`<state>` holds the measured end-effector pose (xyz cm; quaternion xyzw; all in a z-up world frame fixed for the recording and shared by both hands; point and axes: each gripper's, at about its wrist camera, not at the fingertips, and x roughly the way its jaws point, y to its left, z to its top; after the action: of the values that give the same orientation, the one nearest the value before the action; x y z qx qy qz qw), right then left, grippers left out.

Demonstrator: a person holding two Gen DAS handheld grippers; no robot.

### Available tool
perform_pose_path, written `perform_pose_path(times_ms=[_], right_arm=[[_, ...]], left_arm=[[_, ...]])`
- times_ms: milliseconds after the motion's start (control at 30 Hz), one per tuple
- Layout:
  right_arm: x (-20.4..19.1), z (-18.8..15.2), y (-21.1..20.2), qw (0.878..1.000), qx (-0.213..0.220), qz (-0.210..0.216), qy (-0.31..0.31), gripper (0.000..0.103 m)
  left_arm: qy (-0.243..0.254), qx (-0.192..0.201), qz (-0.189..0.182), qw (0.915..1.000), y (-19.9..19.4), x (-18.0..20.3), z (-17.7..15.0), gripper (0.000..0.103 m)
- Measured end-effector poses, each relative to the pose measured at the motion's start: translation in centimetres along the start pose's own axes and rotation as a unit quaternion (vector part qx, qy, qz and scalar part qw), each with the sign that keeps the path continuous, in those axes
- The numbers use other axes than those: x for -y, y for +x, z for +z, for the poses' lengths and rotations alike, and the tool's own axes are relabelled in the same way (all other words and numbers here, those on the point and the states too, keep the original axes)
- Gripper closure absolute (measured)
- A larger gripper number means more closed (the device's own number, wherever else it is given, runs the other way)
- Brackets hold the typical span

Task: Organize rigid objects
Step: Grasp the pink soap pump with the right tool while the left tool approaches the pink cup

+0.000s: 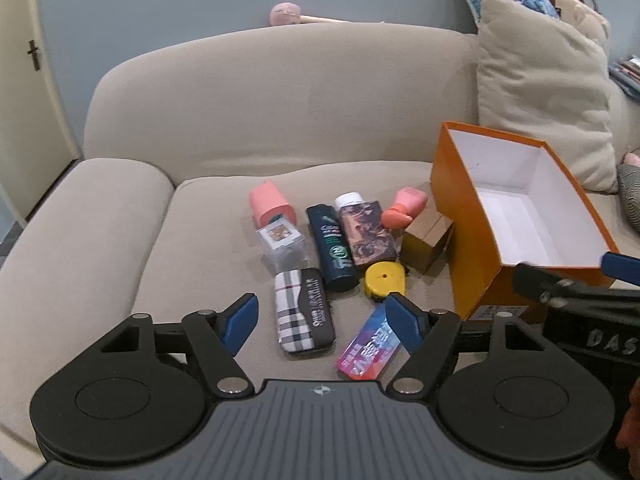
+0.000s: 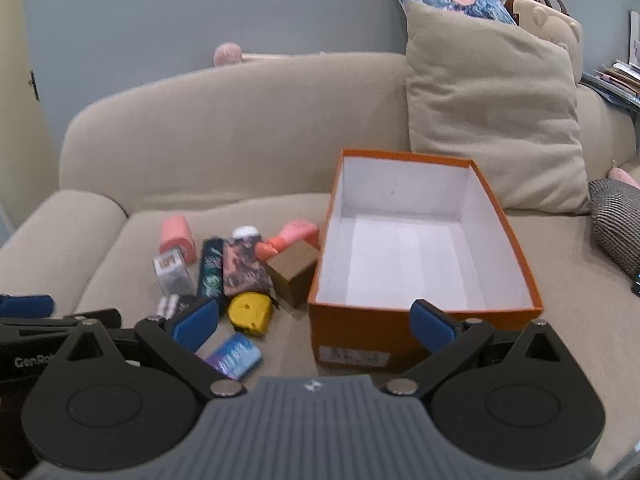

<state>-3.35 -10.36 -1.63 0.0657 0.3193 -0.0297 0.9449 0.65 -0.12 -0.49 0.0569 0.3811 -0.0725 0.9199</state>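
My left gripper [image 1: 320,322] hangs released, nothing between its fingers; the plaid case [image 1: 304,312] lies just ahead, stiff and light, I judge; take its long sides; right gripper [image 2: 314,326] released before the orange box [image 2: 424,240].

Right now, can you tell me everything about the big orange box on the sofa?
The orange cardboard box is a rectangular shoebox shape with no lid, orange outside and plain white inside. Nothing is in it. It sits upright on the beige sofa seat, with a paper label on its near end. A small brown cardboard cube sits close against its left side, and a beige cushion stands behind it.
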Motion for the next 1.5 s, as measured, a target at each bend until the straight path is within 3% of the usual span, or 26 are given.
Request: perform_pose_path(times_ms=[133, 267, 333, 433, 533, 633, 867, 1133, 1400, 1500], right_arm=[[-0.6, 0.7, 1.2, 0.999, -0.007, 0.004, -0.034, 0.007], [-1.2, 1.7, 3.2, 0.998, -0.026, 0.021, -0.061, 0.03], [-1.7, 2.1, 4.3, 0.996, -0.031, 0.026, -0.078, 0.038], [-2.6, 2.8, 6.3, 0.992, -0.036, 0.036, -0.115, 0.049], [-3.2, 3.7, 8.5, 0.986, -0.048, 0.048, -0.15, 0.055], [-4.2, 4.6, 10.9, 0.976, -0.054, 0.047, -0.206, 0.059], [-6.7, 5.3, 16.8, 0.941, -0.073, 0.032, -0.33, 0.066], [-9.1, 3.8, 21.6, 0.889, -0.105, 0.025, -0.445, 0.065], [-10.9, 1.8, 23.4, 0.815, -0.092, 0.005, -0.572, 0.063], [-11.4, 0.7, 23.4, 0.786, -0.078, 0.005, -0.613, 0.068]], left_arm=[[0.014, 0.001, -0.008, 0.9999, 0.8, -0.4, 0.6, 0.026], [0.022, -0.009, -0.015, 0.9996, 2.1, -0.8, 1.2, 0.033], [0.023, -0.018, -0.02, 0.9994, 3.0, -1.1, 1.5, 0.044], [0.026, -0.033, -0.036, 0.9985, 4.6, -1.7, 2.2, 0.051], [0.024, -0.047, -0.049, 0.9974, 6.3, -2.3, 3.3, 0.06], [0.026, -0.055, -0.06, 0.9964, 7.9, -2.7, 4.3, 0.061], [0.03, -0.068, -0.066, 0.995, 11.9, -3.3, 5.8, 0.061], [0.024, -0.088, -0.065, 0.9937, 15.9, -4.9, 6.2, 0.061], [0.019, -0.094, -0.068, 0.9931, 17.1, -6.1, 6.2, 0.06], [0.019, -0.095, -0.067, 0.993, 17.4, -6.2, 6.2, 0.06]])
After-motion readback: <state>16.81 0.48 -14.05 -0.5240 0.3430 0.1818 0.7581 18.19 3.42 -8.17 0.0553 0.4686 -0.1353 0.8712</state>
